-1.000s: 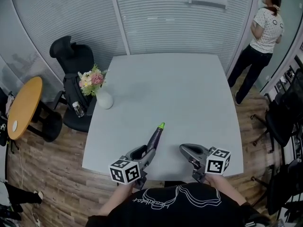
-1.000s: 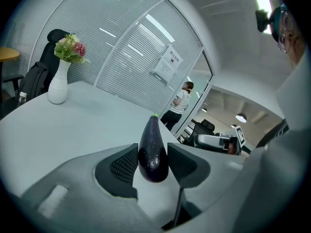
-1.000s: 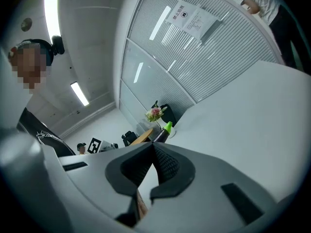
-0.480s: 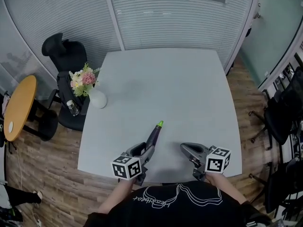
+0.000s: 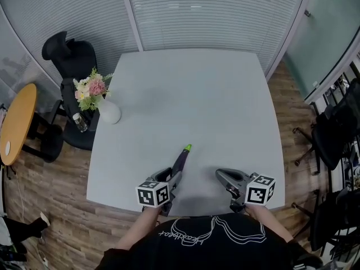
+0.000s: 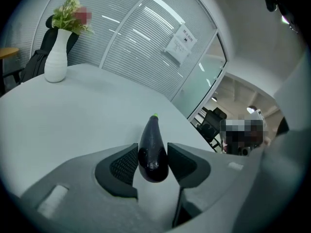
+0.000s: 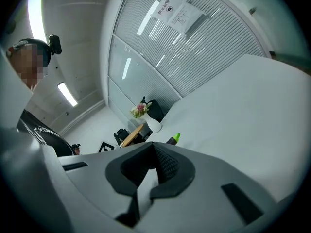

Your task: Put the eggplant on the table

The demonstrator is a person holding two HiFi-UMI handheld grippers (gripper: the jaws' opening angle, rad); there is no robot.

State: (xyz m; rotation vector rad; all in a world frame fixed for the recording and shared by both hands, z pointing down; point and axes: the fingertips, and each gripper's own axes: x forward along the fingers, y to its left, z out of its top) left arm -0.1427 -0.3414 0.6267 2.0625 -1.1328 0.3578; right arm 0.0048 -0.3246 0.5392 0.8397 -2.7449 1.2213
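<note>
Clamped between the left gripper (image 6: 151, 149) jaws, the glossy dark-purple eggplant (image 6: 153, 139) should be laid flat on the pale grey bench (image 5: 191, 94); the right gripper (image 7: 154, 152) is closed, empty.

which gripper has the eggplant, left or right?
The left gripper: its jaws clamp the dark purple eggplant, green stem end pointing away over the grey table. The right gripper is shut with nothing between its jaws.

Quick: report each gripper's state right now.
Left gripper: closed on the eggplant.
Right gripper: closed, nothing between its jaws.
</note>
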